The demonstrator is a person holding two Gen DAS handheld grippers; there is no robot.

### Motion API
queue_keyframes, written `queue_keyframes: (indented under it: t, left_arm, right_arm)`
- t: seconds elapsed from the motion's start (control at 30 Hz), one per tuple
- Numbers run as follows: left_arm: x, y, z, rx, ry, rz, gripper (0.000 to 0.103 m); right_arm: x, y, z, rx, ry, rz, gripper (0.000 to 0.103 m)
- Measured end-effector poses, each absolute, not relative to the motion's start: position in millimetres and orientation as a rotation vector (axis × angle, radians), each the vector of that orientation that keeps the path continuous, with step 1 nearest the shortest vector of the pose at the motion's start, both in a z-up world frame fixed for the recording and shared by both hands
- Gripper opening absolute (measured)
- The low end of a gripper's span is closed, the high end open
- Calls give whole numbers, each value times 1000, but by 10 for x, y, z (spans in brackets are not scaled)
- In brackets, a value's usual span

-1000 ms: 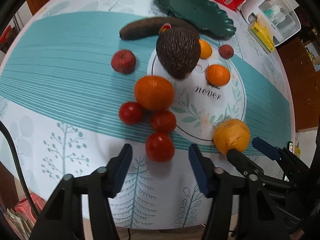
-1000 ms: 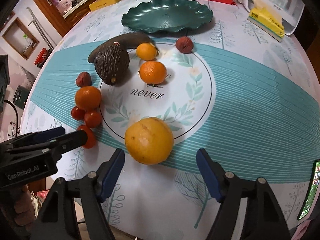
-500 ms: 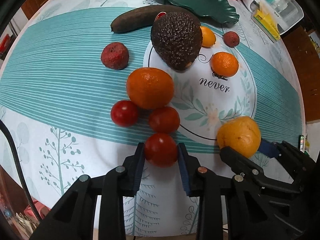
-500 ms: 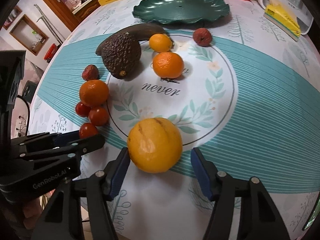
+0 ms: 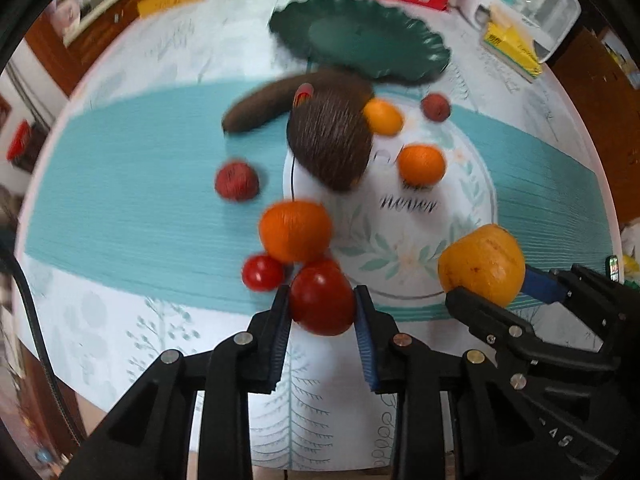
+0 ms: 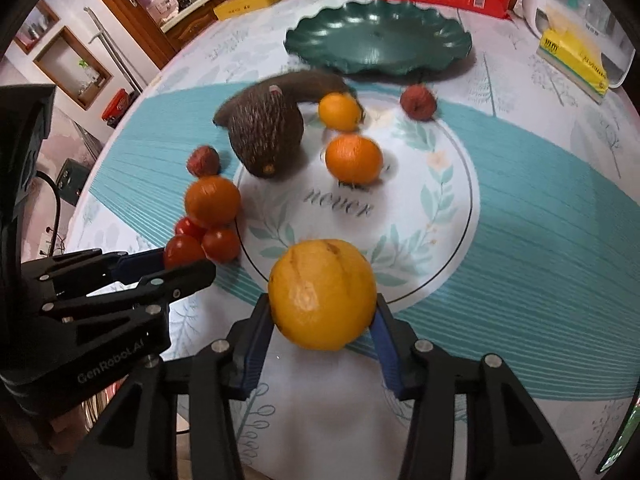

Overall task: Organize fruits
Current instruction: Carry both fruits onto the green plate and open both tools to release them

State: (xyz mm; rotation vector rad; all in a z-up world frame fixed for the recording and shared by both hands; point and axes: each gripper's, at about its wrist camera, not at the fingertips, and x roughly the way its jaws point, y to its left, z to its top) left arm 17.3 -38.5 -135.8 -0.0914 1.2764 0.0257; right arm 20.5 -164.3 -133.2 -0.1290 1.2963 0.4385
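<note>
Left hand-held gripper (image 5: pixel 322 316) clamped on a red tomato (image 5: pixel 322 300) above the near edge of the surface (image 5: pixel 120 312). Right hand-held gripper (image 6: pixel 322 320) closing, blue pads against a large yellow-orange fruit (image 6: pixel 322 292). Beyond, 2 tomatoes (image 6: pixel 220 244) beside an orange (image 6: pixel 212 200). Farther, dark avocado (image 6: pixel 266 140), 2 small oranges (image 6: pixel 352 158). Farthest, empty green plate (image 6: pixel 378 40).

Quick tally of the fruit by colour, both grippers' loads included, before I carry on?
Red tomatoes: 3, one in the left gripper
Dark red lychees: 2
Orange citrus: 3
Yellow-orange: 1, right gripper closing on it
Dark brown: 2
Total: 11
</note>
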Motion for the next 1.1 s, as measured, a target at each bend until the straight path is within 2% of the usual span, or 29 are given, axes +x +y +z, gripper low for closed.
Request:
queue_keyframes:
  t: [0.2, 0.47, 0.6, 0.8, 1.1]
  left_arm:
    - [410, -405, -872, -14, 1175, 25, 29]
    - [1041, -453, -204, 91, 999, 22, 29]
    - [1424, -447, -101, 88, 953, 14, 29]
    - [2043, -372, -336, 46, 977, -14, 29]
    - [2770, -314, -1156, 6, 1108, -64, 29]
  right_arm:
    - [392, -1672, -941, -85, 1206, 449, 48]
    - [1052, -1713, -278, -80, 1020, 408, 48]
    - [1450, -1722, -157, -68, 972, 356, 48]
    - [1959, -1703, -360, -46, 1000, 298, 48]
    - [2491, -1656, -1204, -32, 1134, 177, 48]
